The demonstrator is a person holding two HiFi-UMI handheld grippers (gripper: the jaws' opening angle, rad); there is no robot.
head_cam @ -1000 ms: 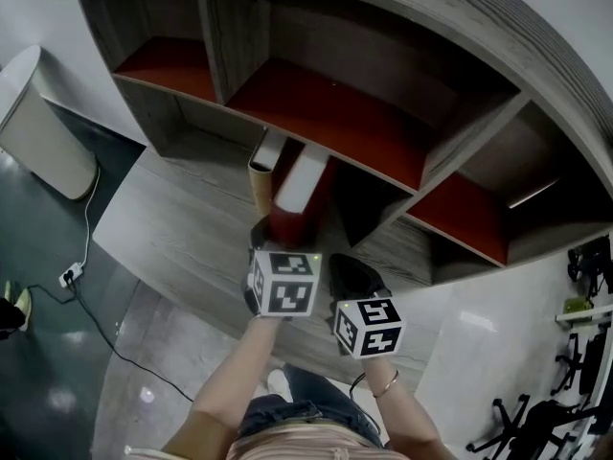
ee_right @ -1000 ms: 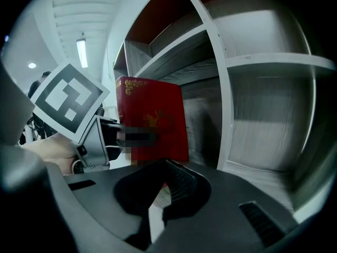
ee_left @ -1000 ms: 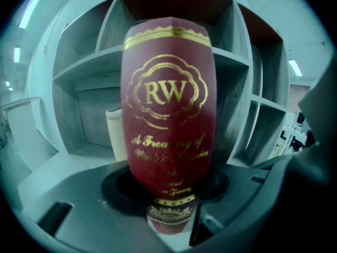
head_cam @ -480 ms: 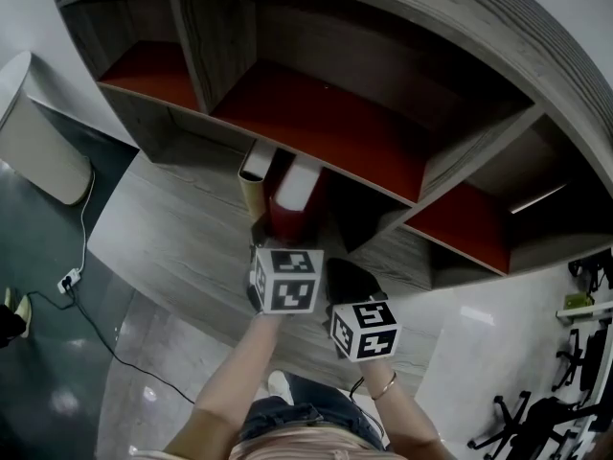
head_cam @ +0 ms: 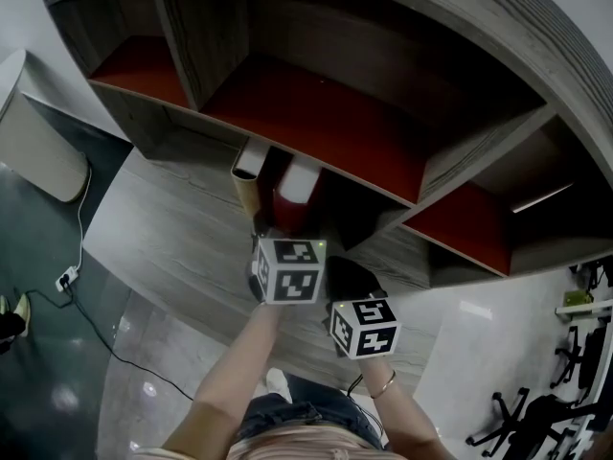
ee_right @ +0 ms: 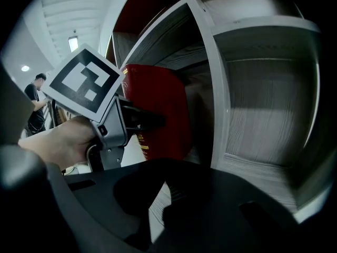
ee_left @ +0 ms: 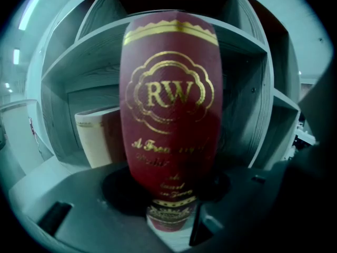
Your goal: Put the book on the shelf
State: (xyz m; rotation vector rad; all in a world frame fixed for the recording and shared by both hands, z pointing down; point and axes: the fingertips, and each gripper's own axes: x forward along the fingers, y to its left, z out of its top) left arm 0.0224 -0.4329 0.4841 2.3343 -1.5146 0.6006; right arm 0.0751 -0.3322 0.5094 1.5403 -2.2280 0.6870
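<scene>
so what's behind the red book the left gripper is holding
A cream book stands upright behind and left of the red book, in the grey shelf compartment. Whatever sits directly behind the red cover is hidden.

Gold "RW" on red book (ee_left: pixel 171 94)

A curved grey wood-grain shelf unit (head_cam: pixel 163 233) has open compartments split by grey dividers, the upper ones floored with red boards (head_cam: pixel 316 113). In the low compartment beneath the middle red board, a cream hardback book (head_cam: pixel 246 169) stands upright on the grey bottom board, and a dark red book with gold lettering (head_cam: pixel 297 188) stands upright just beside it.
</scene>
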